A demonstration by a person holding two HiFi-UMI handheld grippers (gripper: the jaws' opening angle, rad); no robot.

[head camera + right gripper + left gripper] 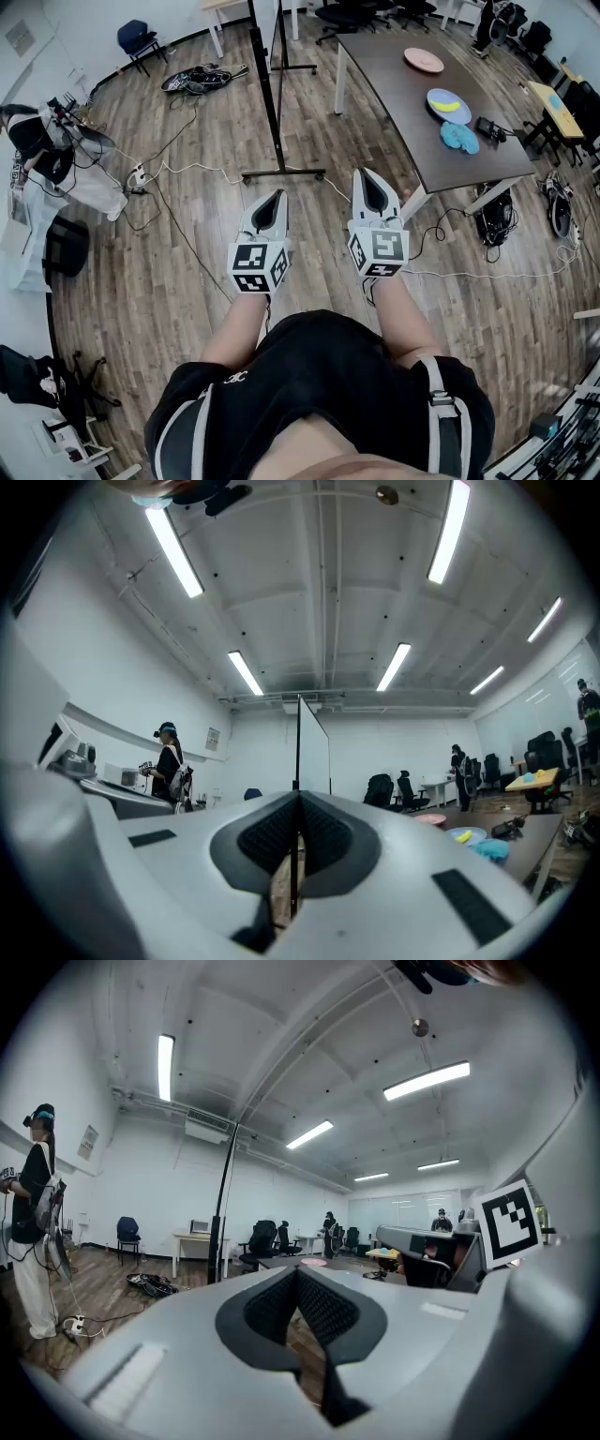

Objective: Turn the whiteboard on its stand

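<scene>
Left of the table (375, 66), the whiteboard (267, 94) stands edge-on beyond the left gripper (273, 197) and right gripper (368, 176), both closed and empty; it looks stiff, tall and likely tippy, best gripped by its side frame.

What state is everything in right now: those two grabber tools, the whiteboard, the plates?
left gripper: shut, empty.
right gripper: shut, empty.
whiteboard: upright on its stand, untouched.
pink plate: empty, on the table.
blue plate: holds something yellow.
blue cloth: crumpled beside the blue plate.
</scene>
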